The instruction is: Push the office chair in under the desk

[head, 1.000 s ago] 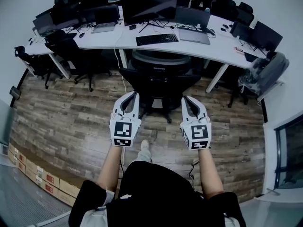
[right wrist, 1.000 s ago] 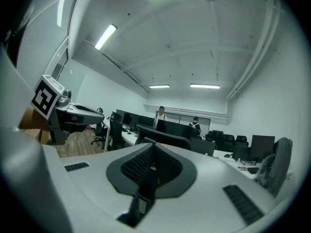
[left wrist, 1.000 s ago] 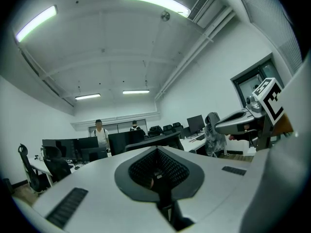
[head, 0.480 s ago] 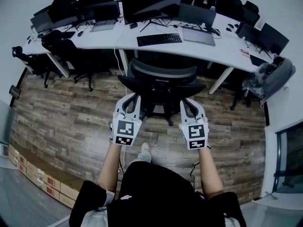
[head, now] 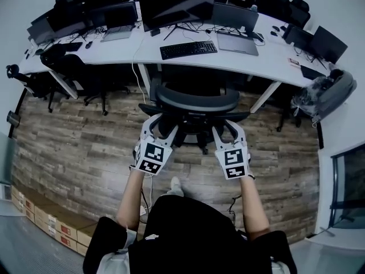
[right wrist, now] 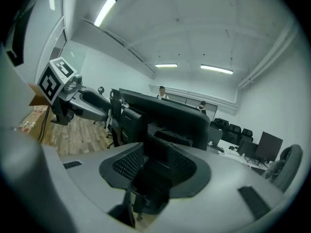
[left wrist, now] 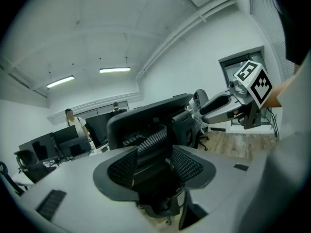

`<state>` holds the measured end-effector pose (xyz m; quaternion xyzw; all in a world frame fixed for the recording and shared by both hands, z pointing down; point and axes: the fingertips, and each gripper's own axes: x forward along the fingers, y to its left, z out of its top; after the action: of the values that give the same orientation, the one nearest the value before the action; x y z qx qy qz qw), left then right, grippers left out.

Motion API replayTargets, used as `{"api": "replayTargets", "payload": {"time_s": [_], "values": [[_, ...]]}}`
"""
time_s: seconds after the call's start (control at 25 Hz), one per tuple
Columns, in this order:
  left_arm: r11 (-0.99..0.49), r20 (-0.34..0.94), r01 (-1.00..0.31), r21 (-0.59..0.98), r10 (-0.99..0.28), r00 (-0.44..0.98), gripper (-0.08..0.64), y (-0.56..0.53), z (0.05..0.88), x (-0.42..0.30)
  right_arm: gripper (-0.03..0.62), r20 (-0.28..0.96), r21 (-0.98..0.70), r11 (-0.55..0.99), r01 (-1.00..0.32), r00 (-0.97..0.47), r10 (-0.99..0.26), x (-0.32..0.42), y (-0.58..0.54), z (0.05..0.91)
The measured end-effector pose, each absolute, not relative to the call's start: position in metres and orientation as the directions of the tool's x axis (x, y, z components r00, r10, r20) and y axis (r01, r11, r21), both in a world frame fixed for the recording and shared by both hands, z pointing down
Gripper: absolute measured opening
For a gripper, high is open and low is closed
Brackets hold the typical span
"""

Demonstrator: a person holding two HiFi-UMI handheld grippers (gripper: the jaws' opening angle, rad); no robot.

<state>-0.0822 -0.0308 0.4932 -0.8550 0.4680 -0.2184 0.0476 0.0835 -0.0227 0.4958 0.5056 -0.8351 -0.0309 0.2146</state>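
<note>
**Both claws open at the back of the chair**

The office chair [head: 197, 103] stands on the wood-plank floor [head: 85, 147] close against the front of the white worktop [head: 122, 50]; its curved black back faces the person and lines up with the keyboard [head: 188, 49]; how far the seat reaches under the edge cannot be told.

The left claw [head: 161, 125] is at the left side of that back, near the armrest; its jaws stand roughly half apart and have just been opening; its own view shows the chair through the gap, ahead of the pads, with nothing pinched. The right claw [head: 227, 129] is at the right side of the back; its jaws are parted a little less and have also just been opening; the chair shows in the gap and nothing is gripped. Whether either tip touches the chair cannot be told.

Behind the keyboard stands a wide dark monitor [head: 174, 4], with a laptop [head: 234, 39] to its right; another black chair [head: 77, 67] stands at the worktop's left stretch; cardboard boxes [head: 48, 224] line the floor's lower left edge. In the gripper views 2 people [right wrist: 163, 92] stand beyond the monitors.
</note>
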Motion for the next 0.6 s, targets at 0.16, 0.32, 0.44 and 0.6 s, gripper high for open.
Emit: {"api": "replayTargets", "payload": {"time_s": [0.16, 0.32, 0.44, 0.6], "values": [[-0.607, 0.409, -0.699, -0.379, -0.787, 0.462, 0.262, -0.05, 0.516, -0.079, 0.204, 0.399, 0.382, 0.518, -0.766, -0.368, -0.84, 0.083, -0.038, 0.517], [-0.656, 0.474, -0.581, -0.481, -0.753, 0.458, 0.295, -0.061, 0.539, -0.075, 0.251, 0.474, 0.542, 0.55, -0.636, -0.309, -0.824, 0.086, -0.05, 0.544], [-0.664, 0.507, -0.46, -0.59, -0.747, 0.429, 0.34, -0.07, 0.554, -0.075, 0.268, 0.504, 0.661, 0.565, -0.494, -0.265, -0.822, 0.087, -0.061, 0.559], [-0.657, 0.545, -0.317, -0.684, -0.749, 0.376, 0.354, -0.082, 0.571, -0.074, 0.279, 0.52, 0.755, 0.564, -0.334, -0.221, -0.825, 0.087, -0.078, 0.572]]}}
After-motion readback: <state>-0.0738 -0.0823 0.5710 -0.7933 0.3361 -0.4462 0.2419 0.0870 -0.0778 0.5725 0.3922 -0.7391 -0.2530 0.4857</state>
